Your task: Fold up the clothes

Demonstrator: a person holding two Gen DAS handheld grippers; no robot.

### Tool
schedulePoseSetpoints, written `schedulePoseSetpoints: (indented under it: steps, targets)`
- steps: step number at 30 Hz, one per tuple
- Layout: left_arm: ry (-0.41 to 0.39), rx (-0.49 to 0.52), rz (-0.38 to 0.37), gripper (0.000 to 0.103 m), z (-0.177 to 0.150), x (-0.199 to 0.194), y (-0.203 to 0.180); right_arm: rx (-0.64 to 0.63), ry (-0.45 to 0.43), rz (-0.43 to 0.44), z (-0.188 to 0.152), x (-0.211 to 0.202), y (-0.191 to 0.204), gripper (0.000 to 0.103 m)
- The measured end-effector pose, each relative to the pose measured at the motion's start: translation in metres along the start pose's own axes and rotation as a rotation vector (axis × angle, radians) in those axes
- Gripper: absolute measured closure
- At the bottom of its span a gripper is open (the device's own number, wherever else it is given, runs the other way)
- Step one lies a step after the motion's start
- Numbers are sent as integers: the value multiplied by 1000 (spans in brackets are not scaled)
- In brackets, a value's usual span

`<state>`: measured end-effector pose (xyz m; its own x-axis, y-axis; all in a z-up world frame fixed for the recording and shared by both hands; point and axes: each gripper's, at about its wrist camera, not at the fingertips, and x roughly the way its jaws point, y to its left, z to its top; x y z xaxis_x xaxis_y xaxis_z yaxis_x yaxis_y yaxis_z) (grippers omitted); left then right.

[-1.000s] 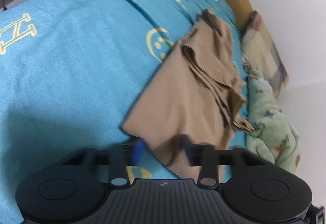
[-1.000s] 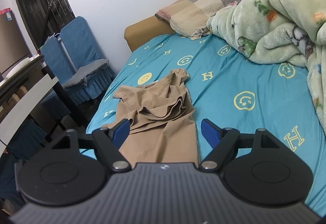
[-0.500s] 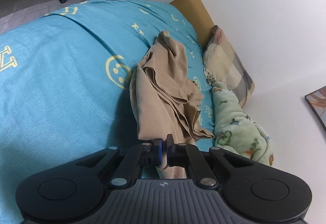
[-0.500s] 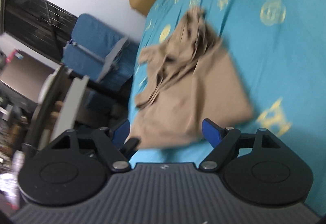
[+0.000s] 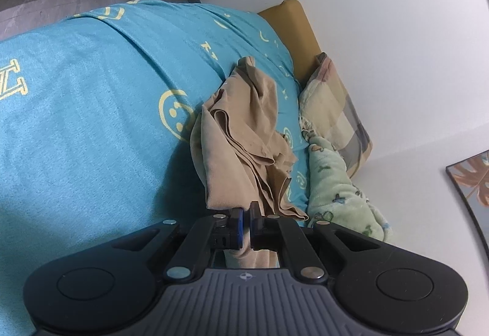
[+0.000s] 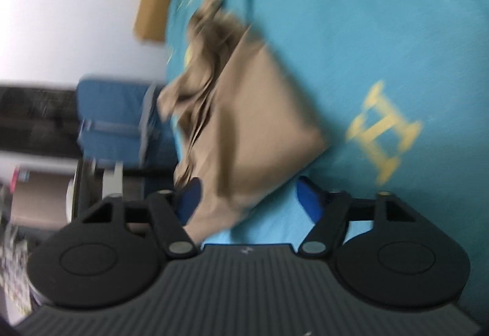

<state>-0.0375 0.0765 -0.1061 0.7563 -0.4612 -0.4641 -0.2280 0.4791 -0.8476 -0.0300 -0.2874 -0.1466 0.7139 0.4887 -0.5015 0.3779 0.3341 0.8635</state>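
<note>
The left gripper (image 5: 246, 218) has its blue pads pressed together on the near edge of the tan garment (image 5: 244, 134), low in the middle of its frame. A second ago those fingers stood apart with the cloth loose between them; half a second ago they had closed, and the pinch holds now. The cloth runs taut from the pads up to a rumpled heap in the centre of the frame, so this corner looks lifted off the bed.

The right gripper (image 6: 249, 198) has its fingers wide apart. A tan corner (image 6: 241, 192) lies between them at lower centre, nearer the left pad; whether it touches that pad the blur hides. This view has swung hard within the second, from a level look down the bed to a steep tilt over the garment (image 6: 244, 109), and it is smeared with motion.

My reading: one corner is held and the other hand seems to be coming in for a second hold. The garment is not folded neatly now: one flat panel and a bunched mass of pleats beside it.

The garment lies on a turquoise sheet (image 5: 91, 128) printed with yellow faces and letters, soft and a little wrinkled. In the left view, a checked pillow (image 5: 333, 116) and a green fleece blanket (image 5: 339, 192) sit at right, a tan headboard (image 5: 293, 30) above them against a white wall, and a framed picture (image 5: 472, 180) at the far right edge. A blue-covered chair (image 6: 113, 119) stands at left in the right view, beside the bed.
</note>
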Motion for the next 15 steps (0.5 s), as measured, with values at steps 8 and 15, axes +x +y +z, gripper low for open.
schedulePoseSetpoints:
  steps: [8, 15]
  targets:
    - [-6, 16, -25, 99, 1, -1, -3, -53, -84, -33, 0, -8, 6, 93]
    - [-35, 95, -81, 100, -4, -28, -25, -282, -193, 30, -6, -44, 38, 96]
